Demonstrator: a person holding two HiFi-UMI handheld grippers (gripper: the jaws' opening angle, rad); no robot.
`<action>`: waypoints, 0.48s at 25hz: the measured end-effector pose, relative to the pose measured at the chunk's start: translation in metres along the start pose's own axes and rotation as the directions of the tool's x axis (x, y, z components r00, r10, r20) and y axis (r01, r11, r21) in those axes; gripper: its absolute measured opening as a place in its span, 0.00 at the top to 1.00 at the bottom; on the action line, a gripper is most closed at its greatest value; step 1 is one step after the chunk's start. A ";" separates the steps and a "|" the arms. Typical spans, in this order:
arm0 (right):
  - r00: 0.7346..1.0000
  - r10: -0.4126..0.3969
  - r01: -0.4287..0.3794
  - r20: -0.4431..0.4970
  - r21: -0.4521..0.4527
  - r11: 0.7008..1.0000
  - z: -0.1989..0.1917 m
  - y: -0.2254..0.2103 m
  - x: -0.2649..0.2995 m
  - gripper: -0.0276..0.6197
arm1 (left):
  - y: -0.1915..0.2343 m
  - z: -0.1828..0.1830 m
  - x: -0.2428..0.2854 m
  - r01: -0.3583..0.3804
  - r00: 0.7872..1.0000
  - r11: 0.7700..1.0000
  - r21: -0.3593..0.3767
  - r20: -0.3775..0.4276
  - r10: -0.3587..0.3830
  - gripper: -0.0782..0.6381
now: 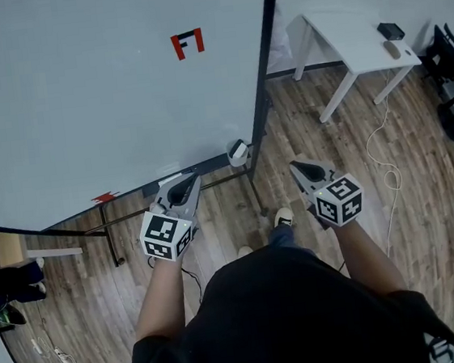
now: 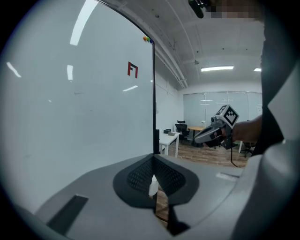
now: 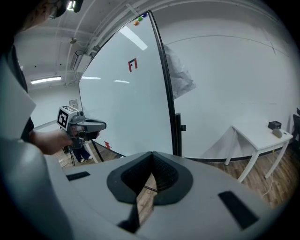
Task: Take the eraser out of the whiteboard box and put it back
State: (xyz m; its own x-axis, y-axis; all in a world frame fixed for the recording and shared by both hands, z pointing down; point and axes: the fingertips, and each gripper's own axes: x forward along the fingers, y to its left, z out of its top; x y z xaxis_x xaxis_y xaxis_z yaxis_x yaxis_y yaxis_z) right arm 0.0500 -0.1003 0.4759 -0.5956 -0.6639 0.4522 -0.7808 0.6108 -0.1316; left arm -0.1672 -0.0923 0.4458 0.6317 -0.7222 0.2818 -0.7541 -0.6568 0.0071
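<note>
A large whiteboard (image 1: 79,96) on a wheeled stand fills the left of the head view, with a red and black magnet (image 1: 188,43) on it. A small white and grey box (image 1: 238,152) hangs at the board's lower right corner; I cannot see the eraser. My left gripper (image 1: 189,181) is held just below the board's bottom edge, left of the box, its jaws shut and empty (image 2: 153,159). My right gripper (image 1: 295,165) hovers right of the box over the floor, jaws also together with nothing in them (image 3: 152,157). Each gripper shows in the other's view.
The stand's dark post (image 1: 266,58) and legs (image 1: 257,197) are between the grippers. A white table (image 1: 358,48) with small dark things on it stands at the back right, and a white cable (image 1: 384,167) trails over the wooden floor. Office chairs (image 1: 445,54) are at the far right.
</note>
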 end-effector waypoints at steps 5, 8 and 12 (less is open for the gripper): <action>1.000 0.021 -0.021 -0.017 -0.005 1.000 -0.001 -0.014 0.008 0.97 | 0.002 0.000 0.016 -0.014 1.000 1.000 -0.004 -0.011 0.014 0.88; 0.999 0.033 -0.034 -0.027 -0.006 0.999 0.000 -0.021 0.012 0.97 | 0.002 0.000 0.026 -0.018 1.000 1.000 -0.005 -0.019 0.018 0.88; 0.998 0.049 -0.049 -0.038 -0.007 0.999 0.000 -0.030 0.019 0.97 | 0.004 -0.003 0.039 -0.023 0.999 1.000 -0.012 -0.035 0.022 0.87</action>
State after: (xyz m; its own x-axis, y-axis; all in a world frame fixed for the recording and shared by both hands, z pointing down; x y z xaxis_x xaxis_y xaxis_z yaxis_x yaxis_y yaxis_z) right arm 0.0623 -0.1310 0.4880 -0.6253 -0.6165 0.4785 -0.7492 0.6458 -0.1471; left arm -0.1458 -0.1222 0.4596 0.6080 -0.7284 0.3158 -0.7703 -0.6375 0.0126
